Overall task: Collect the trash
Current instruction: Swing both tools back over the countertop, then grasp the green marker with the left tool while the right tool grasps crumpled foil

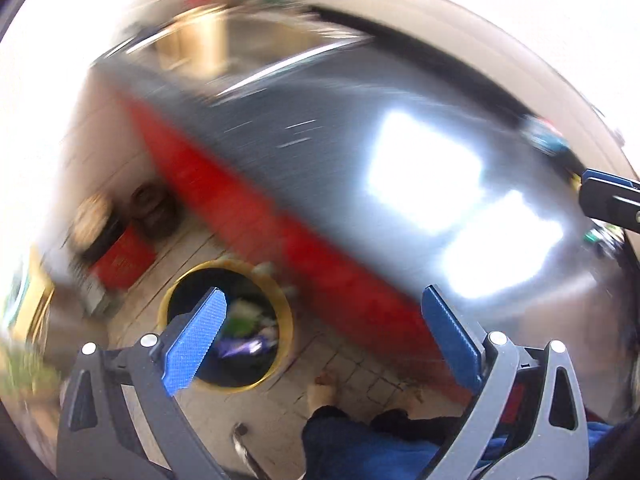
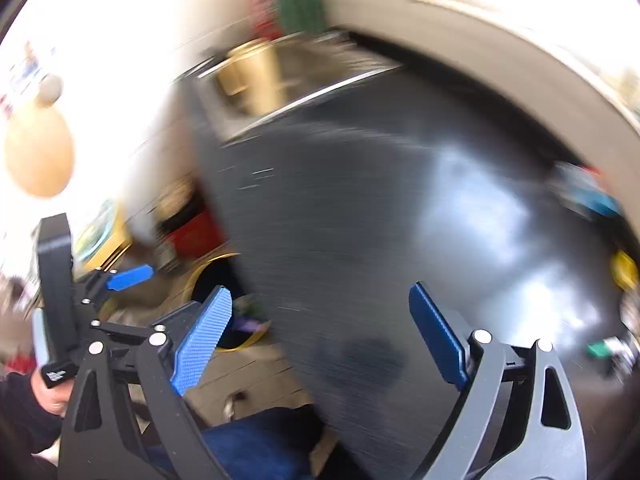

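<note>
Down at your left, on the pale tiled floor, the round bin (image 1: 226, 322) with its yellow rim already holds crumpled scraps, white, green and purple, so I judge that part of the trash is collected. Your left gripper (image 1: 320, 334) hangs above it with its ribbed blue pads spread wide and nothing between them. Moving right, the counter (image 1: 320, 152) is a dark, glossy slab with a red front, its surface throwing back bright window glare. Your right gripper (image 2: 326, 338) is over that slab, its blue pads also wide apart and empty. At the far right edge small blurred items (image 2: 588, 196) in blue, yellow and green lie on the counter; those look like what is left to pick up.
</note>
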Available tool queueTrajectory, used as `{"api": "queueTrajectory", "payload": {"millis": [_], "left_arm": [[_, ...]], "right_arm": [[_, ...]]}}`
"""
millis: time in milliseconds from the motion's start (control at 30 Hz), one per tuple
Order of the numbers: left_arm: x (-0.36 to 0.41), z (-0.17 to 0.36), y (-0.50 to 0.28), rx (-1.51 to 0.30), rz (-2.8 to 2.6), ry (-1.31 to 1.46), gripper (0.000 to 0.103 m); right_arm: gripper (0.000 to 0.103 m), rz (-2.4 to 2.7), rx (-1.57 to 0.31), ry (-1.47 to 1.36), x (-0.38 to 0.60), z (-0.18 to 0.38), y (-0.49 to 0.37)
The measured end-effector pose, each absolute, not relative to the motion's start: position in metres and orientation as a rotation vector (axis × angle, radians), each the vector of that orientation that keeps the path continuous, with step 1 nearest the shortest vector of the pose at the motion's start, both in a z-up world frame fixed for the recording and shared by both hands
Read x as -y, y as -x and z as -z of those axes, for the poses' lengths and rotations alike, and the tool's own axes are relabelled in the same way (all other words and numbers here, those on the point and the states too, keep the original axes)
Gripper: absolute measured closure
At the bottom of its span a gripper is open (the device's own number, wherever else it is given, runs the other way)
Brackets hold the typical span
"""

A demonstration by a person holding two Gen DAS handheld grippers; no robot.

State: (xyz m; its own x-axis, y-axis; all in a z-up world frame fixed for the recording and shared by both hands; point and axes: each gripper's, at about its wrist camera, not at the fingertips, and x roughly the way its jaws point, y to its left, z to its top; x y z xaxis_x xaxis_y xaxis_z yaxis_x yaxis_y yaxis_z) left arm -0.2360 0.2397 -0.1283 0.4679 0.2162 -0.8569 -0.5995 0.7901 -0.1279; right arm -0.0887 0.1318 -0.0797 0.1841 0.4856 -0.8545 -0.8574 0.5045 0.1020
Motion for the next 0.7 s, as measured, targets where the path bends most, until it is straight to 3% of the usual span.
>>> {"api": "queueTrajectory", "payload": {"millis": [300, 700], "left_arm": [[-0.123, 0.082, 0.082, -0.910, -0.107, 0.188, 0.008], [-0.019, 0.073, 0.018, -0.927, 0.120, 0.010, 0.008]], "right_arm": [[0.016, -0.566, -0.936, 0.196, 0.055, 0.042, 0.008], [0.016, -0.318, -0.936, 0.018, 0.186, 0.046, -0.016]]}}
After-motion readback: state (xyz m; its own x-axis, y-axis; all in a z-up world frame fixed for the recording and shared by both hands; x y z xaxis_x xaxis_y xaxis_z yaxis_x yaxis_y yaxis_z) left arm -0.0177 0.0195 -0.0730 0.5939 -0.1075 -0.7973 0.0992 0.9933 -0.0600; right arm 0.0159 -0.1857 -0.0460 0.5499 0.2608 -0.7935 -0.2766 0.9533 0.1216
